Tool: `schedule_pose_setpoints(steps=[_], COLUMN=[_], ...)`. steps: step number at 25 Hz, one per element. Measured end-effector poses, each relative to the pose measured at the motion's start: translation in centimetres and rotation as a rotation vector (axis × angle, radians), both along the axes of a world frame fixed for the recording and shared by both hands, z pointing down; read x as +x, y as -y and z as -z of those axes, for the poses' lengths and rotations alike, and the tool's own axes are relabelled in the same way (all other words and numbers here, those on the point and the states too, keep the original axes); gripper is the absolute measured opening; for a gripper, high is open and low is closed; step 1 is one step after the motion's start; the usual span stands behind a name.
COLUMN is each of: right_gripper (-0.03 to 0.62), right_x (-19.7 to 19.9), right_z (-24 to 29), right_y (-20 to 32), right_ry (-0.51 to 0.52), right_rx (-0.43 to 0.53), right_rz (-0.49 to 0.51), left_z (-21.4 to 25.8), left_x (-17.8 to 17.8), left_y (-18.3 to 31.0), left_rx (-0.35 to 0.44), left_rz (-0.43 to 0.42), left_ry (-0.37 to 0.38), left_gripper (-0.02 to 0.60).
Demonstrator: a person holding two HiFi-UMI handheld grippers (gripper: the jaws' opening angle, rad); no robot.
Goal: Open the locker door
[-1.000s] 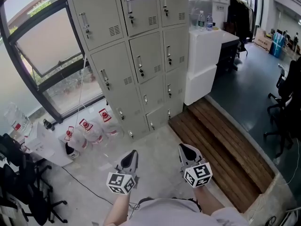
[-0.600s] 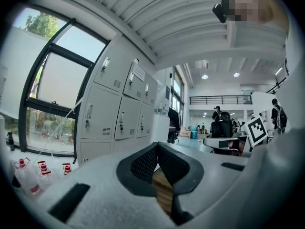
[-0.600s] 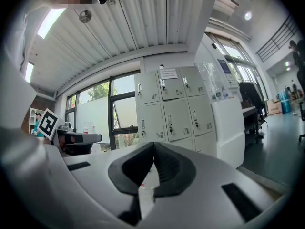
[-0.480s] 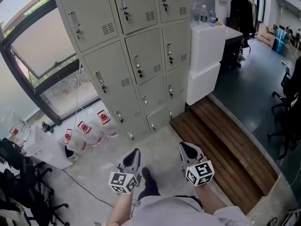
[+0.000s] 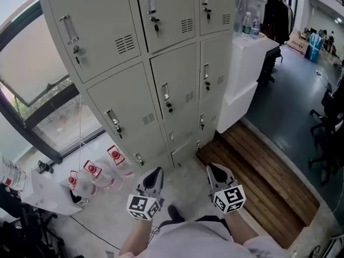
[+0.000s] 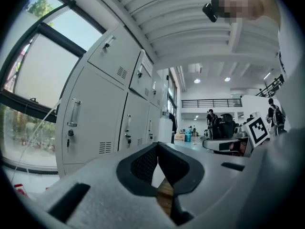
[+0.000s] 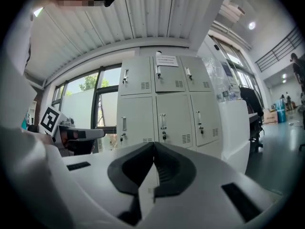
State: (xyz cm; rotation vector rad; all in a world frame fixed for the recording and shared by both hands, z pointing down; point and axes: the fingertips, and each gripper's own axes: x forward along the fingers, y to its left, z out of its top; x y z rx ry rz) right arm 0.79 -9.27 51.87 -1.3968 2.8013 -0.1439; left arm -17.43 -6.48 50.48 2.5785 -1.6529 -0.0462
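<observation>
From my feed I've got the pale grey metal locker bank (image 5: 161,63), three columns, standing upright, every door (image 5: 180,79) shut flat, each with a vertical handle (image 5: 165,92), a lock (image 5: 169,106) under it and vent slots (image 5: 189,97)

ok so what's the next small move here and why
Probably step closer and lift one gripper toward a silver door handle, opening its jaws on the way. The left gripper and the right gripper are both shut and empty, held low over the pale floor, well short of the grey metal locker bank, whose doors all look closed.
</observation>
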Motion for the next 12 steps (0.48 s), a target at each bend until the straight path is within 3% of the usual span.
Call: schedule_pose_setpoints(steps=[5,12], right_gripper=[0.014,0.014], right_x=[-4.7,-5.7], right_z=[1.1,2.0], right_y=[6.2,12.7], right_ry=[0.006,0.004], right_rx=[0.007,0.007], right_rz=[-0.012,0.008], left_z=[1.0,1.9], left_x=[-4.0,-4.3], left_y=[7.2,14.0], left_rx=[0.006,0.011], left_rz=[-0.019,-0.033], left_ry=[0.002,0.013], left_gripper=[0.008,0.008])
